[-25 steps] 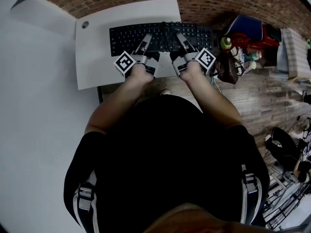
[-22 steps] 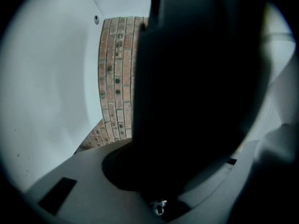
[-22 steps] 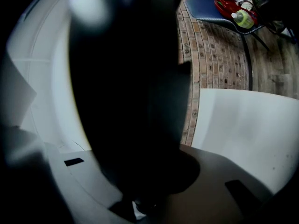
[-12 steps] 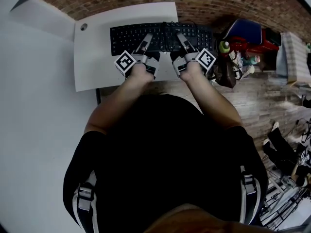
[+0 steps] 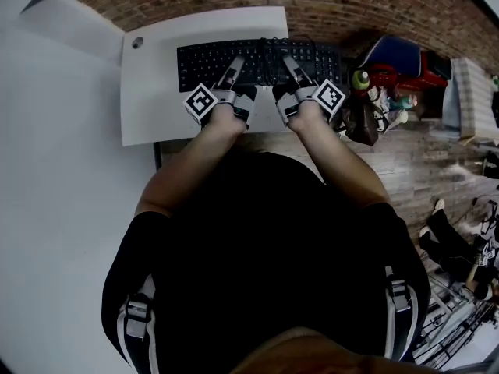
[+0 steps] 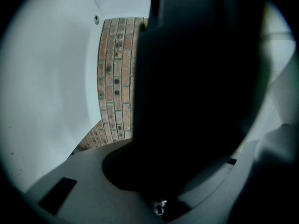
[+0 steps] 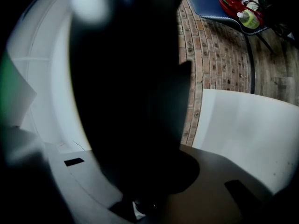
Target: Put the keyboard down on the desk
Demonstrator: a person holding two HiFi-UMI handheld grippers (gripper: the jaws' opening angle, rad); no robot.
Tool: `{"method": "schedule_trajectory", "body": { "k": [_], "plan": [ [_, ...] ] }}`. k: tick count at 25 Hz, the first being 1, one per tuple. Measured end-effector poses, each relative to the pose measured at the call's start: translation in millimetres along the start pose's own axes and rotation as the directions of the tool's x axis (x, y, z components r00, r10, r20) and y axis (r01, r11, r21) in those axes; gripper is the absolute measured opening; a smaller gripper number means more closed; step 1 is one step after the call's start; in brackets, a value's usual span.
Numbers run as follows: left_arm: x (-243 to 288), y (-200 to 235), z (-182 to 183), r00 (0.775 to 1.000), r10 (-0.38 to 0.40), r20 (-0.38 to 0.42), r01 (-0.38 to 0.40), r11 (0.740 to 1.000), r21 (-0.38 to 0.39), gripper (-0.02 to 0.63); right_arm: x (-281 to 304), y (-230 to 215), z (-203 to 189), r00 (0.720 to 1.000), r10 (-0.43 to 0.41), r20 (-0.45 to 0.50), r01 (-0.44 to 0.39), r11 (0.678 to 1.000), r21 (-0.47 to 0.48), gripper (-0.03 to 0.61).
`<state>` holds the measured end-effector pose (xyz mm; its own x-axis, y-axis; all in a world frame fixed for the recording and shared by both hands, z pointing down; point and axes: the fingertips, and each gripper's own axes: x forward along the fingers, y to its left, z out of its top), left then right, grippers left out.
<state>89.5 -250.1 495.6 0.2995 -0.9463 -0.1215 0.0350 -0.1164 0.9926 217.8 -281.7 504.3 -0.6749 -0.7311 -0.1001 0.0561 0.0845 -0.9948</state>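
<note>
A black keyboard (image 5: 257,59) lies across the far part of the white desk (image 5: 156,92), and its right end reaches past the desk's right edge. My left gripper (image 5: 234,64) is shut on the keyboard's near edge left of the middle. My right gripper (image 5: 288,62) is shut on the same edge right of the middle. In the left gripper view the keyboard (image 6: 196,87) fills the space between the jaws of the left gripper (image 6: 159,195) as a dark mass. In the right gripper view the keyboard (image 7: 126,87) does the same for the right gripper (image 7: 140,197). I cannot tell whether the keyboard rests on the desk.
A round cable hole (image 5: 137,43) marks the desk's far left corner. A blue chair (image 5: 394,49) with red things and a green bottle (image 5: 359,76) stands close on the right, over a brick-patterned floor (image 5: 374,6). A white wall (image 5: 54,193) runs along the left.
</note>
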Motion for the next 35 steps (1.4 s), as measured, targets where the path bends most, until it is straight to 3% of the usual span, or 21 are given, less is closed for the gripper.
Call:
{"method": "schedule_trajectory", "body": {
  "k": [21,35],
  "plan": [
    [4.9,-0.7,107.7,1.0,-0.017,-0.006,0.016,0.999,-0.038,0.083,95.7,-7.5,-51.9,1.0,-0.022,-0.003,0.022,1.0,-0.018,0.12],
    [6.8,30.3,186.4,0.999,0.034,-0.008,-0.034,0.999,-0.032,0.083,162.4,-37.0,-86.3,0.997,-0.071,-0.011,0.07,0.997,-0.023,0.12]
  ]
}}
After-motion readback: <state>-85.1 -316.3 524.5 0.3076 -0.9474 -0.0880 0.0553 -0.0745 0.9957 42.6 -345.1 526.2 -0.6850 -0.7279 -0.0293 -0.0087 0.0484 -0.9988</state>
